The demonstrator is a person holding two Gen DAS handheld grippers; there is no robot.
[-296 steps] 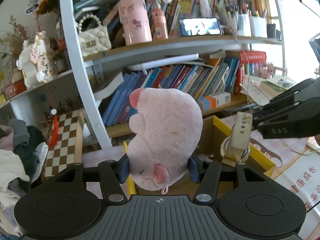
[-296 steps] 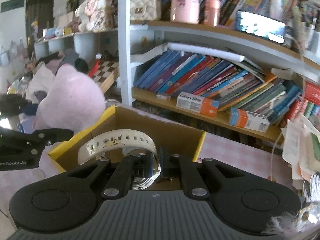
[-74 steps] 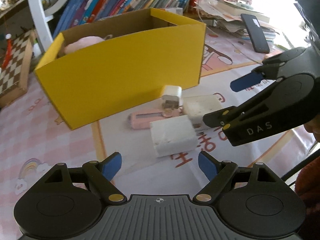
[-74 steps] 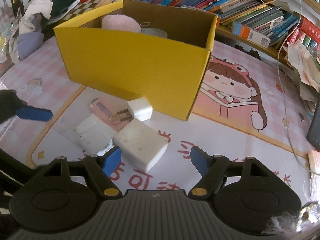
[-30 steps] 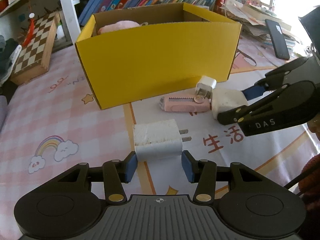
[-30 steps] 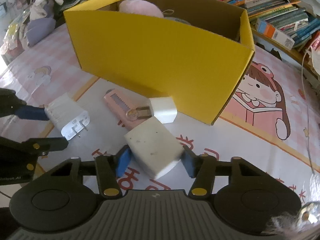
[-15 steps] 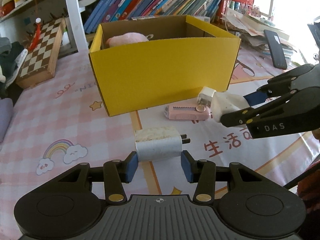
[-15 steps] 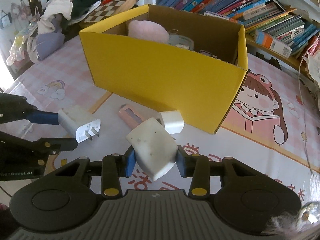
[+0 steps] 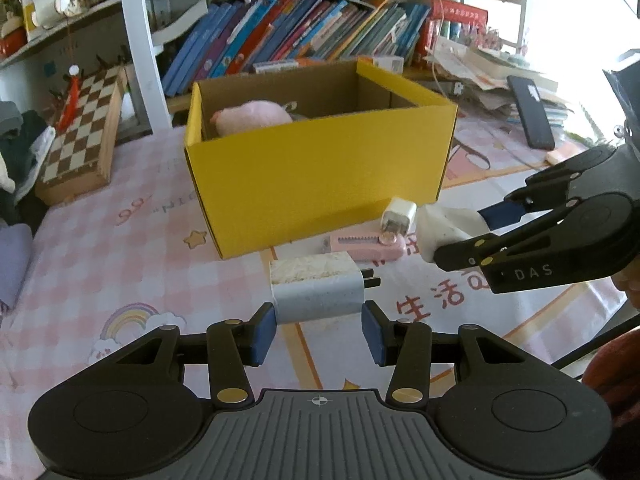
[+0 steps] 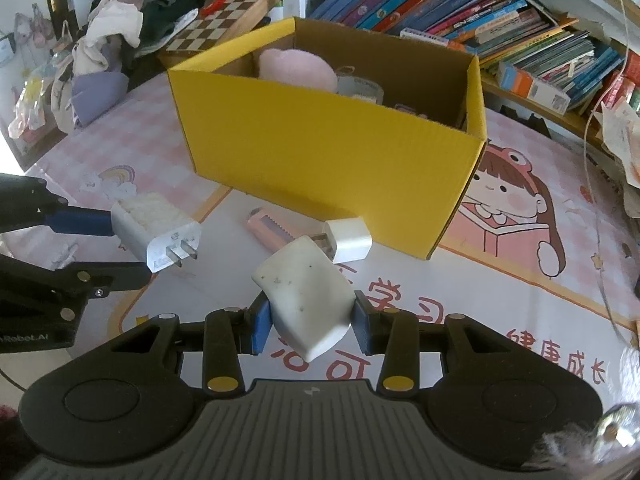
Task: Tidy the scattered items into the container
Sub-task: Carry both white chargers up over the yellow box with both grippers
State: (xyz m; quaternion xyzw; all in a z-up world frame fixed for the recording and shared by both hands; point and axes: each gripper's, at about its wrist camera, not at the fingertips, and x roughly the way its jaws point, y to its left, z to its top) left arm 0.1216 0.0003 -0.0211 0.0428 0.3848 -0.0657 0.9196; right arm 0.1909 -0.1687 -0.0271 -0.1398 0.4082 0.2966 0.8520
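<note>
My left gripper (image 9: 319,330) is shut on a white plug adapter (image 9: 318,286) and holds it above the mat; it also shows in the right wrist view (image 10: 154,234). My right gripper (image 10: 312,330) is shut on a white block eraser (image 10: 306,296), seen in the left wrist view (image 9: 442,230) too. The yellow box (image 9: 320,168) stands ahead, open, with a pink plush (image 9: 252,118) and a watch (image 10: 360,88) inside. A small white charger (image 10: 348,240) and a pink utility knife (image 10: 270,232) lie on the mat by the box's front.
A checkerboard case (image 9: 82,138) lies to the left of the box. A black phone (image 9: 532,110) and papers (image 9: 480,76) lie at the right. Bookshelves (image 9: 300,36) stand behind the box. Clothes (image 10: 104,44) are piled at the far left.
Both grippers closed on their items on the mat about a second ago and have lifted them. The box now looks farther and lower in both views.
</note>
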